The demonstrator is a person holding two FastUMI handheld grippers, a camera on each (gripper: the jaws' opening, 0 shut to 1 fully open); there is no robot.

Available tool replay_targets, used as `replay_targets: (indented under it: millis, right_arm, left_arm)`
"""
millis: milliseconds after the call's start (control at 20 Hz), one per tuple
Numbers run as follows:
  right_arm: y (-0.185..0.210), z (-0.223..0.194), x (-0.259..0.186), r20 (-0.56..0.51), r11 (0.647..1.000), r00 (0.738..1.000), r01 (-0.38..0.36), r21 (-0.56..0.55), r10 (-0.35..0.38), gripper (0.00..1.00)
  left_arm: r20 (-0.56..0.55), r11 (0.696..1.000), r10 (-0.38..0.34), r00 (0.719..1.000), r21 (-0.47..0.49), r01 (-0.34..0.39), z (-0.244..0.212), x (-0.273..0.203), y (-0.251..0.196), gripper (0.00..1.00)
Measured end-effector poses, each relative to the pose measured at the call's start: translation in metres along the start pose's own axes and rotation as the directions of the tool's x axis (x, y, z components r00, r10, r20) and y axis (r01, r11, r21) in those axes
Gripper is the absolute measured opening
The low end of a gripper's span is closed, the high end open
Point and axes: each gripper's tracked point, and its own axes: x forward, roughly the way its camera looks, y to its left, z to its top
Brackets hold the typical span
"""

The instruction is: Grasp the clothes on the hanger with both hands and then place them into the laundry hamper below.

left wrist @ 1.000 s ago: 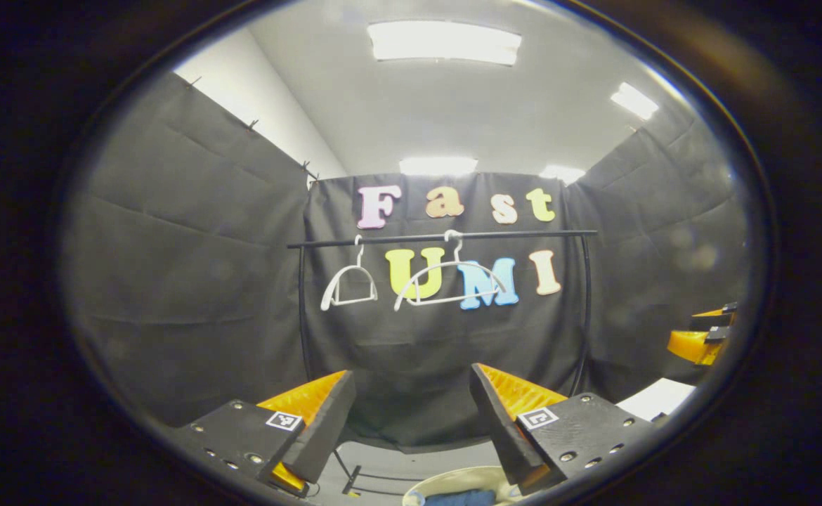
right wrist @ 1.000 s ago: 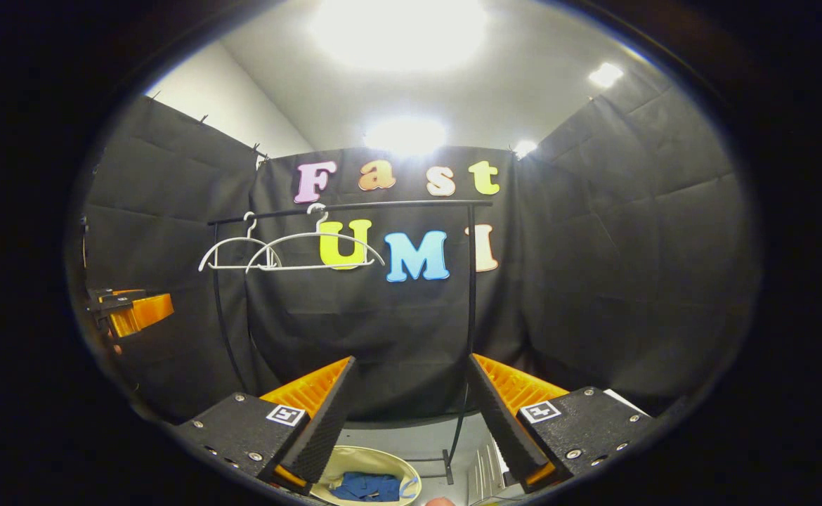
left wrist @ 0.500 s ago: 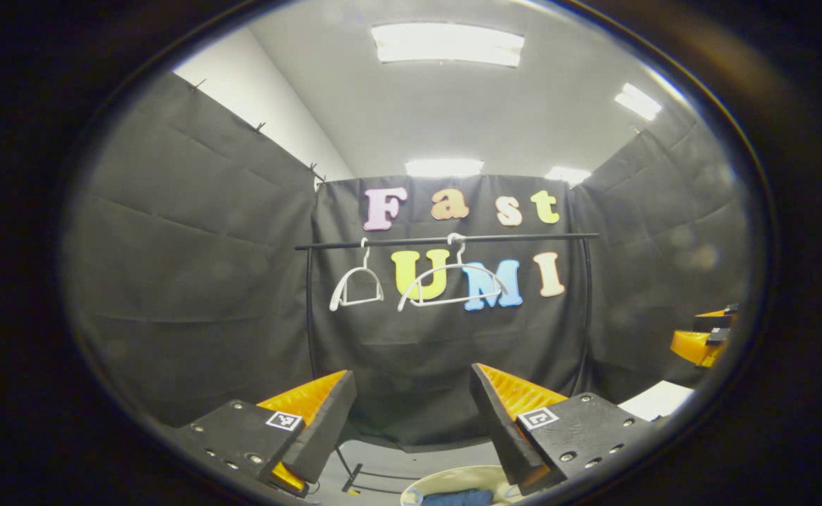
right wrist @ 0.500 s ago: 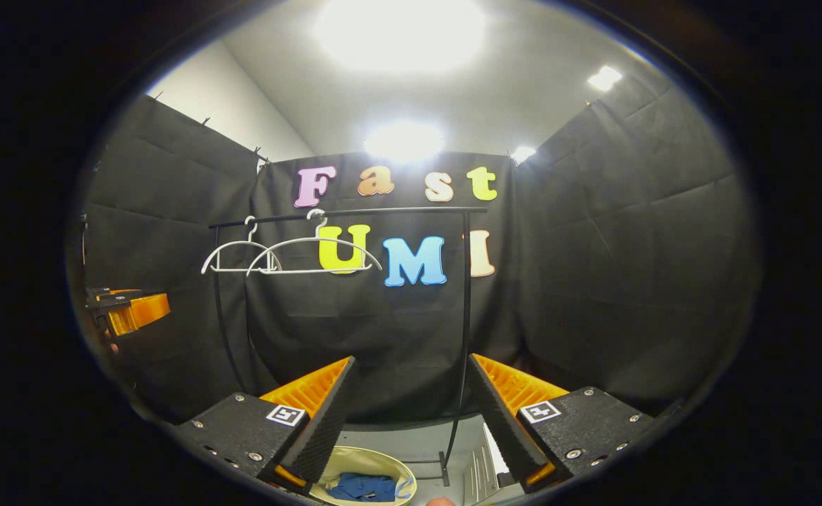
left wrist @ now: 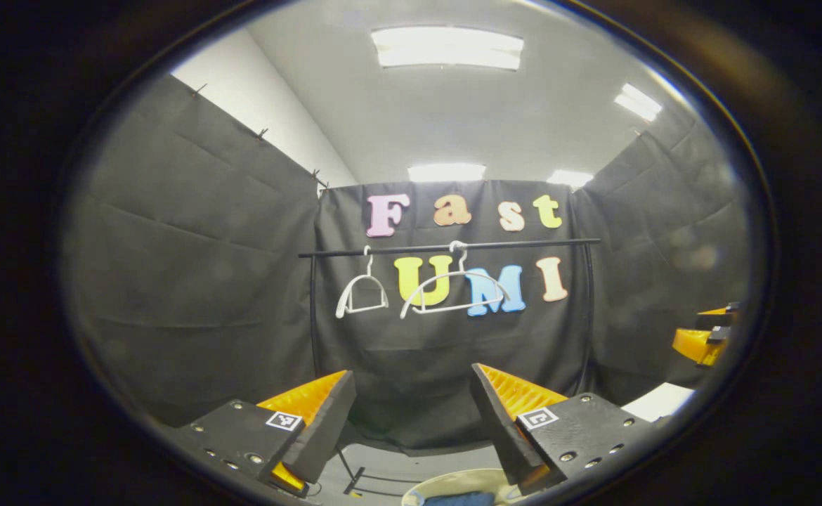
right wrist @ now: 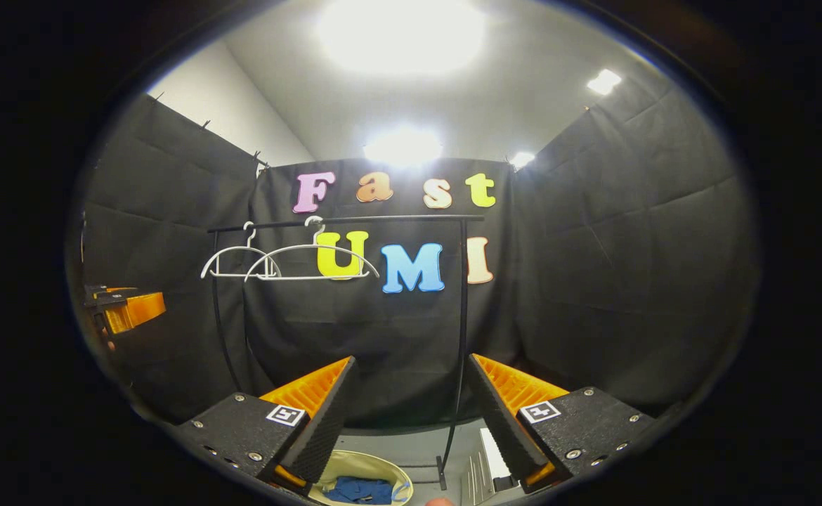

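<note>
Two bare white hangers [left wrist: 453,292] [right wrist: 310,261] hang on a black rail [left wrist: 446,247] [right wrist: 344,222] at the back of the booth. Low in both views stands a cream laundry hamper [right wrist: 355,464] [left wrist: 453,481] with blue clothes [right wrist: 363,490] [left wrist: 453,499] inside. My left gripper [left wrist: 411,414] is open with nothing between its orange fingers, well back from the rail. Open and empty too is my right gripper [right wrist: 409,407]. The right gripper [left wrist: 702,337] appears at the right edge of the left gripper view, and the left gripper [right wrist: 123,309] at the left edge of the right gripper view.
The rail's black uprights [right wrist: 461,337] [left wrist: 310,316] run down to feet on the grey floor [left wrist: 383,474]. A white slatted object [right wrist: 485,464] lies right of the hamper, and a white surface [left wrist: 657,400] sits at the lower right of the left gripper view.
Both views have drifted a little: the rail and hangers sit slightly lower and appear slightly smaller than a second ago. Both grippers stay open and empty.
</note>
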Motion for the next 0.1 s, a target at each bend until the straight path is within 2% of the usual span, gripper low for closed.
replay_targets:
  millis: [100]
  right_arm:
    - [0.0000, 0.0021, 0.0008, 0.006, 1.000, 1.000, 0.001, 0.000, -0.001, 0.95]
  left_arm:
    - [0.003, 1.000, 0.001, 1.000, 0.003, -0.001, 0.0016, -0.0006, -0.0009, 0.94]
